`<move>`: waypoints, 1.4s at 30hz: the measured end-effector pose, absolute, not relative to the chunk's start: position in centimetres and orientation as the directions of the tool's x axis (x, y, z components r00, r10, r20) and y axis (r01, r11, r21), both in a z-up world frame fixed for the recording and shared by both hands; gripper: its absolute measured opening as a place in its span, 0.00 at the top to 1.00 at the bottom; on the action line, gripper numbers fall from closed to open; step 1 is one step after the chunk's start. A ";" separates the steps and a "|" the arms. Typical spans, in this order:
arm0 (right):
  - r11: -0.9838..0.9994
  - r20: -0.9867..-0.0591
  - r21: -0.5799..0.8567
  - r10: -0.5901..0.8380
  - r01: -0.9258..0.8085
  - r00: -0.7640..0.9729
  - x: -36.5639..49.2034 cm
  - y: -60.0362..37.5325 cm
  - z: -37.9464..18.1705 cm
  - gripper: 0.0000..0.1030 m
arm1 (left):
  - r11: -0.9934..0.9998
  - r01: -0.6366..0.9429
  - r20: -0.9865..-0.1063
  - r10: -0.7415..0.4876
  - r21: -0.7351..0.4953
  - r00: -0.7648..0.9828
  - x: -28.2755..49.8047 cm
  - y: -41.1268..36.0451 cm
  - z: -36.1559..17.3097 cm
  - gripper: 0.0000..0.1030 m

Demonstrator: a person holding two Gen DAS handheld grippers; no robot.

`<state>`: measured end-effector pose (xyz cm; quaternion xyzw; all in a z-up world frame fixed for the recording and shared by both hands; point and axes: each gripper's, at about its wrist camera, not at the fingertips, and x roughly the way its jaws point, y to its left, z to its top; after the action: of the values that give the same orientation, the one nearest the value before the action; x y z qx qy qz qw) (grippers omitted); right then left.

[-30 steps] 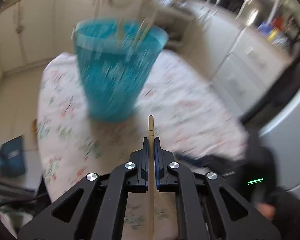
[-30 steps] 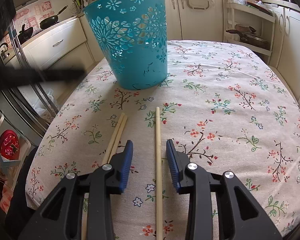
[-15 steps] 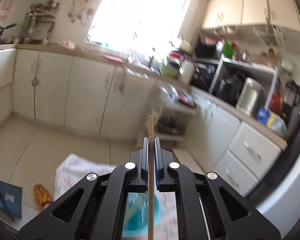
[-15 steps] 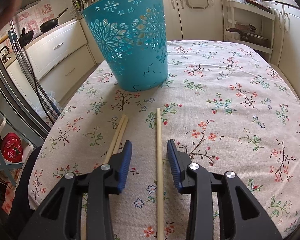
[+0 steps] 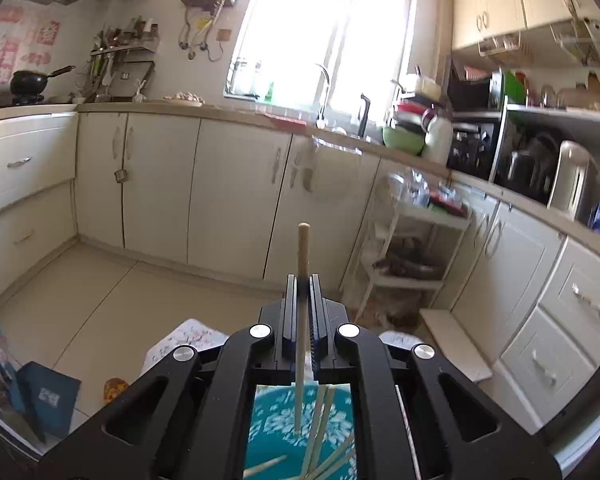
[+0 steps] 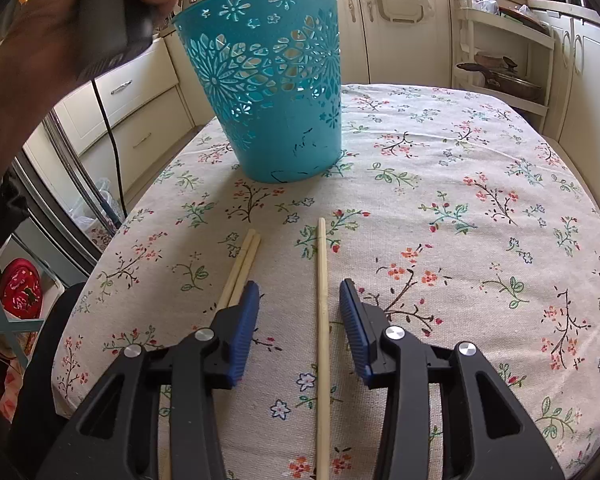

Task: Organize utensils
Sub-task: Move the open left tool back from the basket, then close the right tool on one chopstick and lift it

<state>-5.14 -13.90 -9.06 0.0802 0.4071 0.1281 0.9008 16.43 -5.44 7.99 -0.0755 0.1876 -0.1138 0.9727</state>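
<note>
My left gripper (image 5: 302, 280) is shut on a wooden chopstick (image 5: 302, 256), held upright over the teal basket (image 5: 300, 432); its lower end hangs inside the basket, where several chopsticks (image 5: 324, 448) lie. In the right wrist view the teal cut-out basket (image 6: 276, 92) stands on the floral tablecloth (image 6: 460, 208). My right gripper (image 6: 298, 292) is open, its fingers on either side of a single chopstick (image 6: 321, 300) lying on the cloth. A pair of chopsticks (image 6: 242, 268) lies just left of it.
The hand holding the left gripper (image 6: 112, 12) is above and left of the basket. Kitchen cabinets (image 5: 228, 196) and a shelf trolley (image 6: 500, 64) surround the table. The table edge (image 6: 112, 240) runs close on the left.
My left gripper has risen and tilted up from facing the basket's side to being above it, the chopstick's lower end now in the basket. The right gripper has barely moved.
</note>
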 end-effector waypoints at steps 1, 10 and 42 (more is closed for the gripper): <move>0.954 -0.713 0.249 0.296 -0.166 0.635 -5.1 -13.9 -9.1 0.60 | 0.964 0.194 -0.357 -0.249 -0.182 0.900 16.4 -5.5 7.8 0.95; 0.945 -0.709 0.287 0.320 -0.157 0.628 -5.2 -14.4 -9.1 0.60 | 0.975 0.192 -0.448 -0.224 -0.116 0.866 12.4 -4.0 5.1 0.66; 0.984 -0.774 0.132 0.178 -0.121 0.607 -4.6 -14.0 -8.8 0.87 | 0.989 0.143 -0.743 -0.115 -0.026 0.660 4.9 -2.5 -9.8 0.22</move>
<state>-4.59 -14.00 -8.85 0.0328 0.4352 0.0837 0.8958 4.88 -2.52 -9.80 0.0176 0.4063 -0.0707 0.9108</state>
